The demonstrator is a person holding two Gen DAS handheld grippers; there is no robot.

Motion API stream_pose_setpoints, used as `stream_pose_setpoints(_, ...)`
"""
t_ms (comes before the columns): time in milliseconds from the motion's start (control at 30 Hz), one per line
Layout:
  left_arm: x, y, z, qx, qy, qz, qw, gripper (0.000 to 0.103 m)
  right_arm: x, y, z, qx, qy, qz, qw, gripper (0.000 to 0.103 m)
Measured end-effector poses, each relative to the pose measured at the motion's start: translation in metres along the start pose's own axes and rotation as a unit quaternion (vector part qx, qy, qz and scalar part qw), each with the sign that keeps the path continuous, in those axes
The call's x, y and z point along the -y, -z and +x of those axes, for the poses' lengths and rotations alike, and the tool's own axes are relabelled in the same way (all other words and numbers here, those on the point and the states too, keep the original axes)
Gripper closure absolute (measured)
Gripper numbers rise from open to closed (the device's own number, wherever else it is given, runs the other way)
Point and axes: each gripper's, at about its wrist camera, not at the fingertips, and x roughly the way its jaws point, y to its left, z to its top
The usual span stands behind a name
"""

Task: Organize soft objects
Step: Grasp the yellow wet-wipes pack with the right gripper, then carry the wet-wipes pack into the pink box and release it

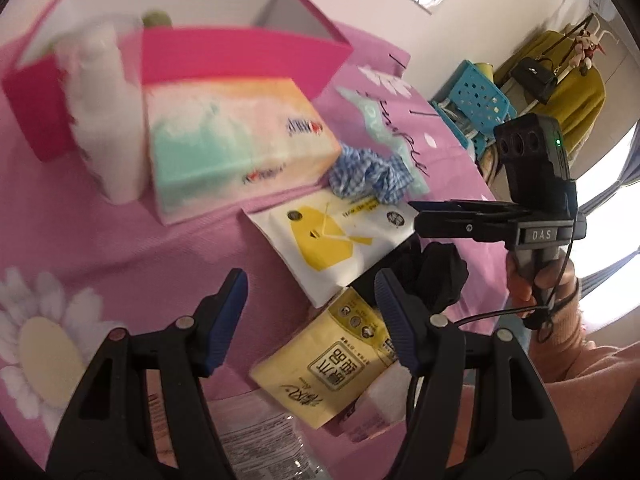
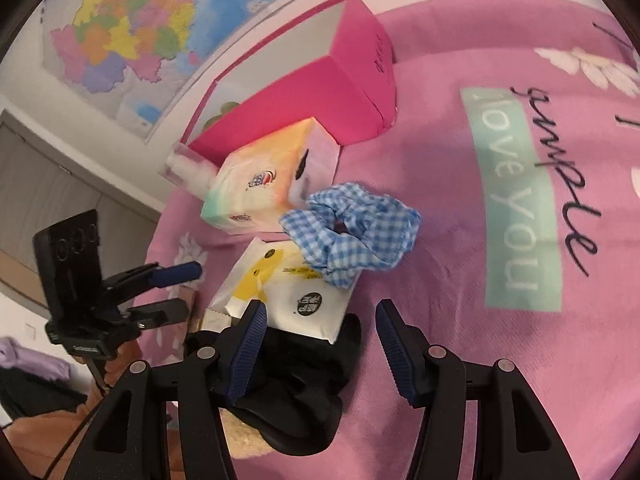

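Both claws gape over the tissue packs; blue scrunchie (image 2: 352,232) beside them.

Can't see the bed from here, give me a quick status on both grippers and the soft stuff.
Left gripper open, empty. Right gripper open, empty, above black cloth. Blue gingham scrunchie outside pink box. Tissue packs crowd it.

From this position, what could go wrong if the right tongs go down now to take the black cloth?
1. The white-and-yellow tissue pack lies partly on the black cloth, so the right tongs, now open, might pinch or drag both.
2. The blue checked scrunchie rests on that pack and could slide off.
3. The left tongs hover open close by, over the yellow tissue pack; they might collide.
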Motion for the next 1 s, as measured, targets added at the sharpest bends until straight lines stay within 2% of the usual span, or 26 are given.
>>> stream_pose_setpoints(100,-0.003,-0.001,0.012,-0.018,0.024,-0.011,0.9995,0.036,0.0,-0.003,0.007,-0.006,-0.017,-0.012,1.0,0.046)
stream_pose_setpoints(167,-0.003,-0.002,0.017,-0.025,0.041,-0.015,0.9988,0.036,-0.001,-0.004,0.012,-0.007,-0.025,-0.015,1.0,0.055)
stream_pose_setpoints(200,-0.003,-0.003,0.019,-0.028,0.045,-0.018,0.9984,0.038,-0.002,-0.005,0.016,-0.005,-0.022,-0.018,1.0,0.057)
stream_pose_setpoints(267,-0.002,-0.005,0.022,-0.028,0.037,-0.023,0.9987,0.051,-0.001,-0.005,0.018,-0.004,-0.023,-0.018,1.0,0.071)
stream_pose_setpoints(300,-0.001,-0.005,0.022,-0.028,0.031,-0.023,0.9988,0.056,-0.001,-0.003,0.019,-0.002,-0.026,-0.02,0.999,0.072)
stream_pose_setpoints(433,-0.003,-0.004,0.015,-0.023,0.035,-0.03,0.9987,0.06,-0.004,0.0,0.014,0.012,-0.021,-0.025,0.999,0.074)
stream_pose_setpoints(667,0.009,-0.003,-0.018,0.016,0.026,-0.005,0.9995,0.06,-0.019,0.001,-0.006,0.031,-0.028,-0.053,0.998,0.075)
stream_pose_setpoints(1000,0.026,-0.02,-0.057,0.078,0.002,0.028,0.9965,0.06,-0.048,-0.007,-0.037,0.081,-0.04,-0.098,0.991,0.075)
